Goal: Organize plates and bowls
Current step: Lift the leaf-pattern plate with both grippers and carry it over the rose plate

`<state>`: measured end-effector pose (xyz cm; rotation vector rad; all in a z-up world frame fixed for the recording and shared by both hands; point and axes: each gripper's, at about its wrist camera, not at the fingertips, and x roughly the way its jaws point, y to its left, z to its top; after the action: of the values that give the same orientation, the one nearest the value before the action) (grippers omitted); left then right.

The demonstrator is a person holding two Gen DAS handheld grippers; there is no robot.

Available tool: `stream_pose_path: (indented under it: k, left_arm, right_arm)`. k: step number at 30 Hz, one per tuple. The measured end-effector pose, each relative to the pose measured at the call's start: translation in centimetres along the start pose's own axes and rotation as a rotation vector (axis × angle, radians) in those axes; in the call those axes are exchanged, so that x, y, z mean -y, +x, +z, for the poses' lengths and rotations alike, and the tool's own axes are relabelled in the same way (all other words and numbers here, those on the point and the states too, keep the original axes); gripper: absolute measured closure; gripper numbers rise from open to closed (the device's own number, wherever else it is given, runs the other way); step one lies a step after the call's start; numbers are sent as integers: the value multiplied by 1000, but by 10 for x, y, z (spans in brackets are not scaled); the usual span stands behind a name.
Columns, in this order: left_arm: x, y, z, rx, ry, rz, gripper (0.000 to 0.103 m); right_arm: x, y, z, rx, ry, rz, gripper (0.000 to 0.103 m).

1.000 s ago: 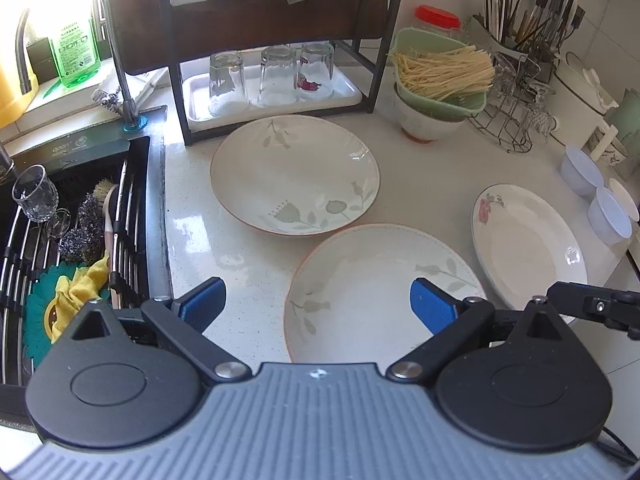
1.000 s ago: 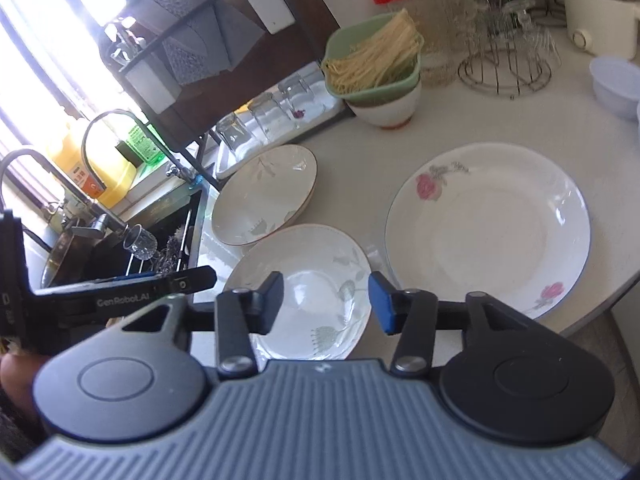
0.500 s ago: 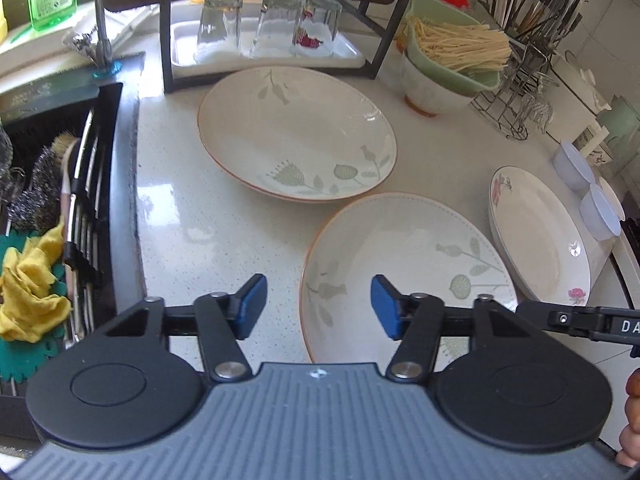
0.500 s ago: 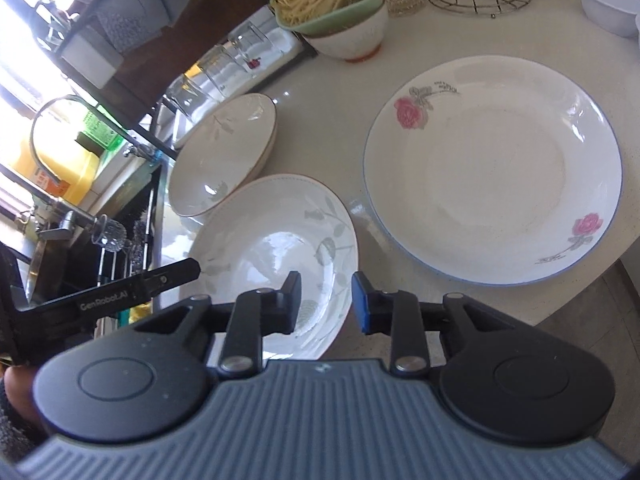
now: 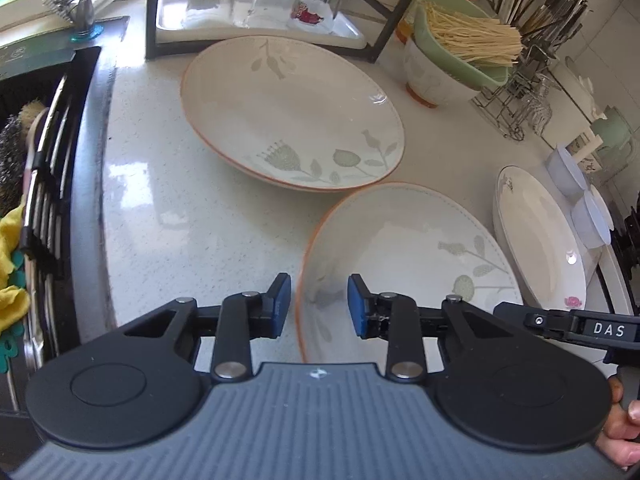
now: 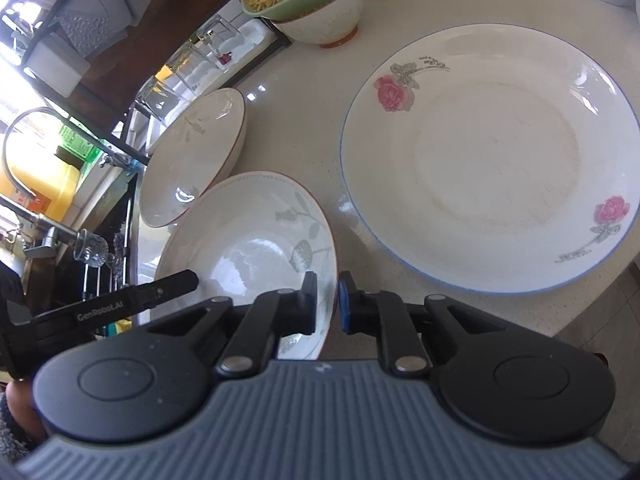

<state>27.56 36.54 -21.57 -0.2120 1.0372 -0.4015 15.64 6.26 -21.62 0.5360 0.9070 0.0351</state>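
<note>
Two cream plates with leaf prints lie on the counter: a near leaf plate (image 5: 400,248) (image 6: 248,240) and a far leaf plate (image 5: 288,112) (image 6: 192,152) whose edge it touches. A white rose plate (image 5: 536,240) (image 6: 488,160) lies to the right. My left gripper (image 5: 318,306) straddles the near plate's left rim. Its jaws are closing, with a gap still showing beside each blue pad. My right gripper (image 6: 327,302) is shut on the same plate's right rim, which sits pinched between its pads.
A sink with a wire rack (image 5: 40,200) lies to the left. Upturned glasses on a tray (image 5: 260,0) stand under a dark shelf frame at the back. A green colander of noodles (image 5: 460,40) rests on a bowl. Small white bowls (image 5: 580,200) stand far right, and the counter edge (image 6: 592,312) runs close by.
Both grippers have come down onto the near leaf plate. The left jaws have narrowed from wide around its left rim. The right jaws have closed on its right rim.
</note>
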Motion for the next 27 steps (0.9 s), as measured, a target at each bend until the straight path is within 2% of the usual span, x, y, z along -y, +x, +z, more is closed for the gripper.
stream_pose_path:
  k: [5, 9, 14, 22, 27]
  left_arm:
    - [3, 2, 6, -18, -1, -9, 66]
    - [0, 1, 10, -49, -32, -54, 66]
    - [6, -10, 17, -62, -34, -58, 66]
    - [29, -28, 33, -75, -37, -77, 66]
    - [49, -36, 46, -72, -19, -58, 66]
  right_arm:
    - [-1, 3, 3, -9, -9, 18, 91]
    - [-3, -3, 9, 2, -22, 24, 91]
    - [-6, -15, 16, 13, -37, 39, 91]
    - [-6, -42, 33, 37, -26, 57, 91]
    - [-5, -59, 46, 52, -21, 62, 91]
